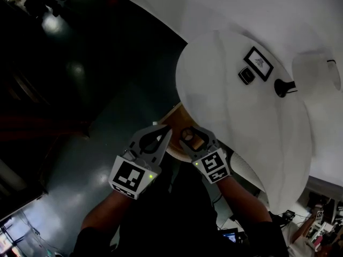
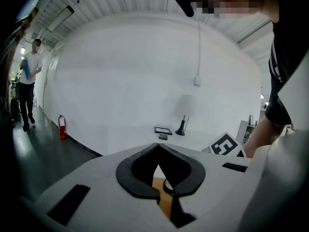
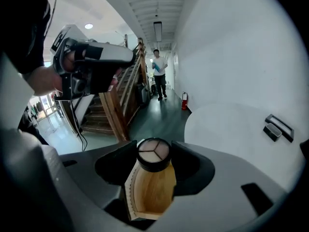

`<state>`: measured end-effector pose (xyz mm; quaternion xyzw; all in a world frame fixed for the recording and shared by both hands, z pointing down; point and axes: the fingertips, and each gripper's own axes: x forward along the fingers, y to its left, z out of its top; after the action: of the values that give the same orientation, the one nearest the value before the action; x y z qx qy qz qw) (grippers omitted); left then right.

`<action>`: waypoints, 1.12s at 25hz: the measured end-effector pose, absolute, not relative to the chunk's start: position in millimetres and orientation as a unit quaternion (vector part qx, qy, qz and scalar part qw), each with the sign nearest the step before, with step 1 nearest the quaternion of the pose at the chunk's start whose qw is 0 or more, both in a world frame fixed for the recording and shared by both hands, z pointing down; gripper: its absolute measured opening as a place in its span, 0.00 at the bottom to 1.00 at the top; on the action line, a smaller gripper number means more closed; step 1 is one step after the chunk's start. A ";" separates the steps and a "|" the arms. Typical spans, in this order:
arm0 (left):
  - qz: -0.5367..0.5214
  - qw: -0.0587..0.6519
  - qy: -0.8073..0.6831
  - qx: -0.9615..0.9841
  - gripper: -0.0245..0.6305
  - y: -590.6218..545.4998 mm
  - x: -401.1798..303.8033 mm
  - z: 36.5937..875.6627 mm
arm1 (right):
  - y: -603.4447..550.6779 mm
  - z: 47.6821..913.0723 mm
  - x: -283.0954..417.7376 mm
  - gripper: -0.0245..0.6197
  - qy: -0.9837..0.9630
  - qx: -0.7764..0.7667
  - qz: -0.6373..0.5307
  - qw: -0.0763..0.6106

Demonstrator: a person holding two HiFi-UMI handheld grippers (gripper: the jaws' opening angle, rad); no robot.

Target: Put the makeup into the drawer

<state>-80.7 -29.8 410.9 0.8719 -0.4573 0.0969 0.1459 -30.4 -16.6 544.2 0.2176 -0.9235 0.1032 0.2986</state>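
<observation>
Makeup (image 3: pixel 153 154): round compact with a black rim and a pale pan split into three wedges, pinched at its sides between my right jaws, face up toward the camera.
Right gripper (image 1: pixel 188 137): clamped on the makeup and tipped downward, so it hangs right over the open drawer.
Drawer (image 3: pixel 152 195): bare wooden tray, pulled out from under the white table (image 1: pixel 241 122), just below the makeup.
Left gripper (image 2: pixel 158 148): jaws closed on nothing, held beside the right one, probably to keep clear of the drop.

makeup compact (image 3: pixel 153 152) over drawer (image 3: pixel 152 193); frame (image 1: pixel 258 63), lamp (image 1: pixel 282 87) on table (image 1: pixel 225 116) behind.
</observation>
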 end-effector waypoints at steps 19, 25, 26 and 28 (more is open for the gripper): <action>0.114 0.167 -0.458 0.866 0.05 -29.1 -82.5 474.5 | -18.9 668.5 -53.5 0.39 -0.921 0.146 0.093 0.350; 0.114 0.177 -0.464 0.860 0.05 -28.2 -89.4 491.6 | -23.7 703.6 -58.8 0.39 -0.918 0.127 0.091 0.366; 0.115 0.178 -0.464 0.860 0.05 -28.2 -90.1 494.2 | -26.2 708.9 -59.0 0.39 -0.918 0.126 0.089 0.367; 0.118 0.179 -0.465 0.859 0.05 -28.4 -91.3 498.9 | -30.5 716.0 -61.3 0.39 -0.919 0.125 0.091 0.363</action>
<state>-91.3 -28.4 498.9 0.8591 -0.4649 0.1183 0.1785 -61.3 -30.5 716.0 0.1251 -0.9188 0.0912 0.3632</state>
